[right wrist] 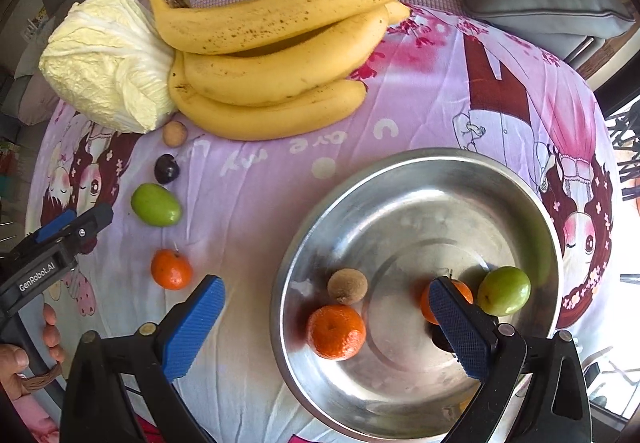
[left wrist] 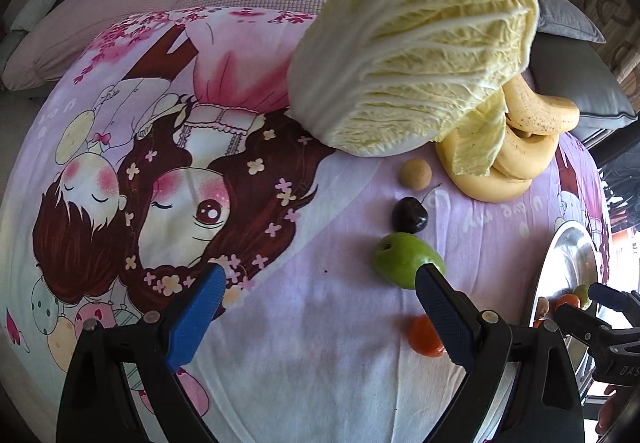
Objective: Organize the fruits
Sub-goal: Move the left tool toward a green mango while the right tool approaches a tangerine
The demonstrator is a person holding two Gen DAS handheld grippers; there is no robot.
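The green fruit (left wrist: 406, 259) lies on the cloth just in front of my left gripper (left wrist: 320, 307), touching its right-hand finger, with its long side running across. Those fingers are wide open and empty. My right gripper (right wrist: 328, 327), also open, hangs over the bowl (right wrist: 400, 163).

A: That bowl (right wrist: 416, 179) is brushed steel, kinda shiny but scuffed. Sheet (right wrist: 256, 203) is matt printed cotton, wrinkly.

B: Yep, and the gripper pads (right wrist: 192, 327) look like ribbed blue plastic. Green fruit (left wrist: 404, 257) is smooth, glossy.
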